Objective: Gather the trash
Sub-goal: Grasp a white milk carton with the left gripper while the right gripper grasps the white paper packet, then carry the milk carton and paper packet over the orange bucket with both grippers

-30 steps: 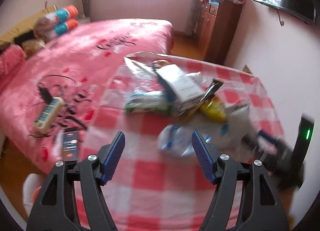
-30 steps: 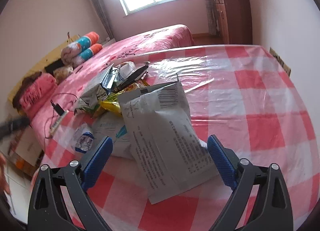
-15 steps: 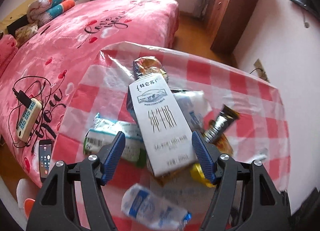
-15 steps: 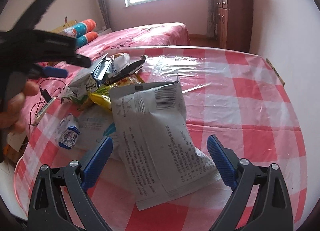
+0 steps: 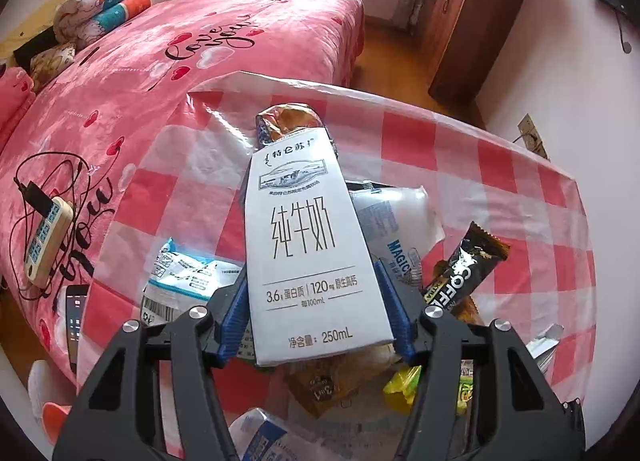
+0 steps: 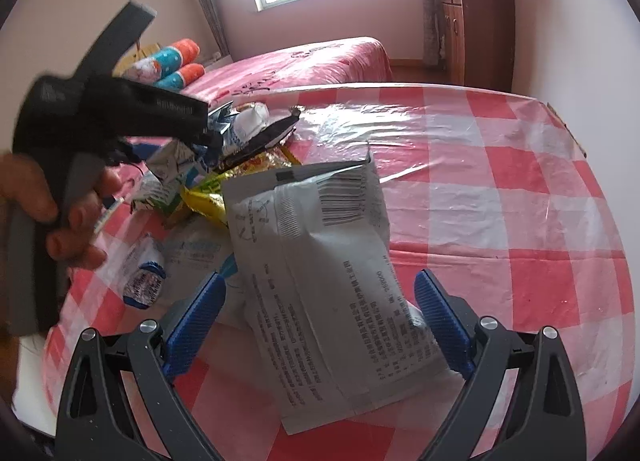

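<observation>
A heap of trash lies on the red-and-white checked table [image 6: 520, 181]. On top is a white milk carton [image 5: 312, 245], and my left gripper [image 5: 312, 281] is closing on it, its blue pads [image 5: 236, 309] against the carton's two sides. Around the carton are a black coffee sachet [image 5: 464, 273], a bread wrapper [image 5: 290, 121], a white-and-blue packet [image 5: 184, 273] and a yellow wrapper [image 5: 402, 385]. My right gripper [image 6: 320, 281] stands open over a grey-white pouch [image 6: 320, 261] without touching it. A person's hand [image 6: 40, 197] holds the left gripper's body [image 6: 120, 105].
A bed with a pink cover [image 5: 200, 61] runs along the table's far and left sides. A power strip with cables [image 5: 44, 237] and a phone [image 5: 76, 317] lie on it. A wooden cabinet [image 5: 472, 21] stands by the right wall. A small foil-lidded cup [image 6: 142, 281] lies near the table's left edge.
My left gripper has swung in over the heap and dropped, and its jaws have narrowed onto the milk carton. The right gripper has stayed over the pouch.
</observation>
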Demonstrator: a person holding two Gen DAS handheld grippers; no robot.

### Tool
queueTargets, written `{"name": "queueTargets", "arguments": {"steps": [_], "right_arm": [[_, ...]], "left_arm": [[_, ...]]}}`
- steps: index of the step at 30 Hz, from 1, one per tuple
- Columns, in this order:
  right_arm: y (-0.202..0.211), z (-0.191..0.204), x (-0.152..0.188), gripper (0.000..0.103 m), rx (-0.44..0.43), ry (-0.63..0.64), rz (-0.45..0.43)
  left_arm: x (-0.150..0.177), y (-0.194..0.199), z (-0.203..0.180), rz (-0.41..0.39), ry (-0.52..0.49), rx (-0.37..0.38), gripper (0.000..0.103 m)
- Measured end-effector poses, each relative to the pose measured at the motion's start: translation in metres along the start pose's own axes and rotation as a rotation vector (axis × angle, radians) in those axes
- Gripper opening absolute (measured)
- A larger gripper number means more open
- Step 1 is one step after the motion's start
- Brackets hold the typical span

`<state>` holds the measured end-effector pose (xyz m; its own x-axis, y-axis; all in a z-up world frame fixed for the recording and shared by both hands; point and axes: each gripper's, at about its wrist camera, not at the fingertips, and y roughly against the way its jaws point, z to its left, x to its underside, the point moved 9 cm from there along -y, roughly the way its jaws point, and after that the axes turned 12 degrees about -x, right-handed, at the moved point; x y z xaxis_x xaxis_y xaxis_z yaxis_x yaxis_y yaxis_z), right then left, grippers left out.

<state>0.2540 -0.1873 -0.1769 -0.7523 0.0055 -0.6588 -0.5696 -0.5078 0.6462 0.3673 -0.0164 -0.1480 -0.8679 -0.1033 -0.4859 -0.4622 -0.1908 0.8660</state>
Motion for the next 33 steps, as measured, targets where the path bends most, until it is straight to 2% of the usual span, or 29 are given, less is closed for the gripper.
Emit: {"name": "queueTargets", "arguments": {"steps": [11, 17, 33], "right_arm": [[0.004, 0.001, 0.005, 0.071, -0.023, 0.019, -0.004], [0.009, 0.002, 0.008, 0.064, -0.02, 0.03, -0.015], [0.03, 0.006, 0.013, 0.058, -0.092, -0.076, -0.109]], "left_arm": [[0.013, 0.029, 0.012, -0.09, 0.0, 0.029, 0.058], [0.029, 0.05, 0.019, -0.127, -0.009, 0.076, 0.057], [0.091, 0.11, 0.048, -0.22, -0.047, 0.184, 0.057]]}}
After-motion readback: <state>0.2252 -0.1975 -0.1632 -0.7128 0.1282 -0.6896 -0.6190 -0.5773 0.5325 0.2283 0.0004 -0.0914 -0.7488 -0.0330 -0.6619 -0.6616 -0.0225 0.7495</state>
